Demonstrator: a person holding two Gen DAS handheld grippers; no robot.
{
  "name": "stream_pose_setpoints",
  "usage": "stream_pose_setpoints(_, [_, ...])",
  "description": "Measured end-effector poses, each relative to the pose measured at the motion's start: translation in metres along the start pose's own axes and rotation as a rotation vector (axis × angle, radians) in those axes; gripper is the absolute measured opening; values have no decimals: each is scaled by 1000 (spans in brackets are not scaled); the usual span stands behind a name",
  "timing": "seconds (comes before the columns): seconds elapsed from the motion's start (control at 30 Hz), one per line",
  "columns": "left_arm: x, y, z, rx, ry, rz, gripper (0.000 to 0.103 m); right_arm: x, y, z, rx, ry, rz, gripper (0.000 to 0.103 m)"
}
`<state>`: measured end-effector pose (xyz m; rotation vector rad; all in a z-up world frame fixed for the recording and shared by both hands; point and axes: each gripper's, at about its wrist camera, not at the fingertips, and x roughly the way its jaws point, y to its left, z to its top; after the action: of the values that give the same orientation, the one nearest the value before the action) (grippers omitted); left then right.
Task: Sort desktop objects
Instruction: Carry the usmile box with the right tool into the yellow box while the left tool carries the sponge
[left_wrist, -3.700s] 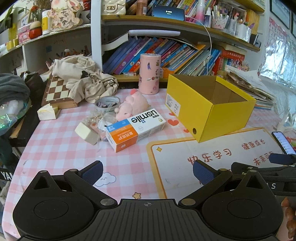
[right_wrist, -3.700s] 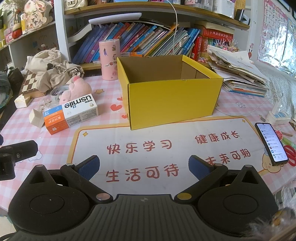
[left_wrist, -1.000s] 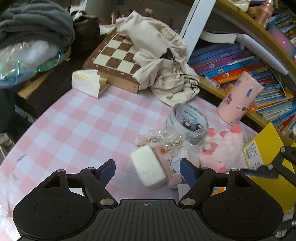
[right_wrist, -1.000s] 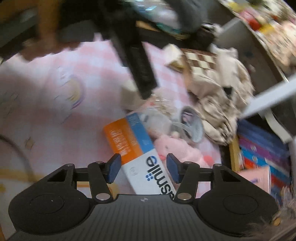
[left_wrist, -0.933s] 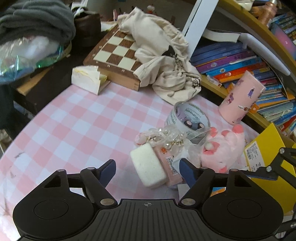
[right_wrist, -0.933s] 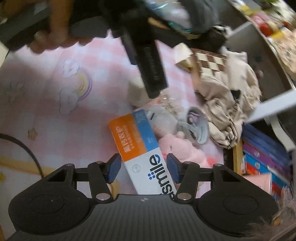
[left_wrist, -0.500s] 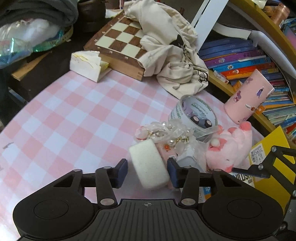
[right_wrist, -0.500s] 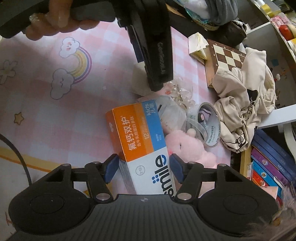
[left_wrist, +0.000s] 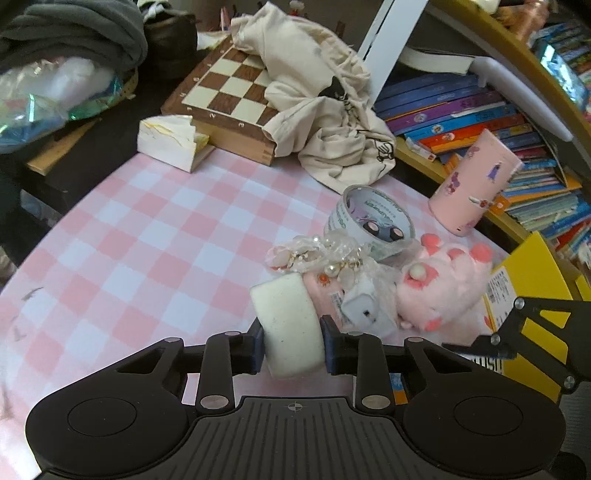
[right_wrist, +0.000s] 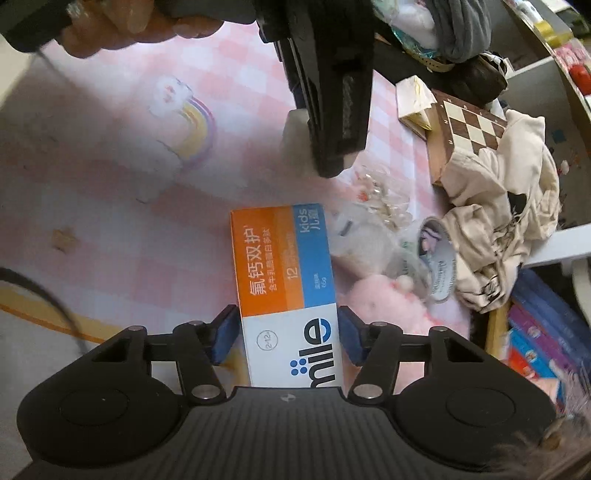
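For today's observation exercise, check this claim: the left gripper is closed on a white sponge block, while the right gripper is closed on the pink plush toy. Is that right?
Not quite. The left gripper is indeed closed on the white sponge block, but the right gripper is closed on the orange, blue and white toothpaste box, not the pink plush toy, which lies beside it. The right wrist view shows this.

so that's one sponge (left_wrist: 291, 328), one toothpaste box (right_wrist: 284, 273), one pink plush (left_wrist: 443, 295), one tape roll (left_wrist: 373, 225), one chessboard (left_wrist: 229, 92), one yellow box (left_wrist: 532, 295).
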<state>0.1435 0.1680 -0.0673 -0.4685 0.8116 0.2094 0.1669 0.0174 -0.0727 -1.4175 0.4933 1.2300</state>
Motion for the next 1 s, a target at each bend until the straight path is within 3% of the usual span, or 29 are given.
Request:
stream_pose_setpoints(0.17, [-25, 1, -13, 30, -8, -13, 28, -16, 14, 0, 140, -9, -2, 54])
stream_pose_setpoints(0.63, [-87, -2, -35, 104, -62, -73, 27, -69, 23, -28, 884, -58, -50, 54])
stream_pose_setpoints(1.0, [-118, -8, -59, 155, -69, -148, 28, -97, 65, -36, 1120, -85, -42, 54])
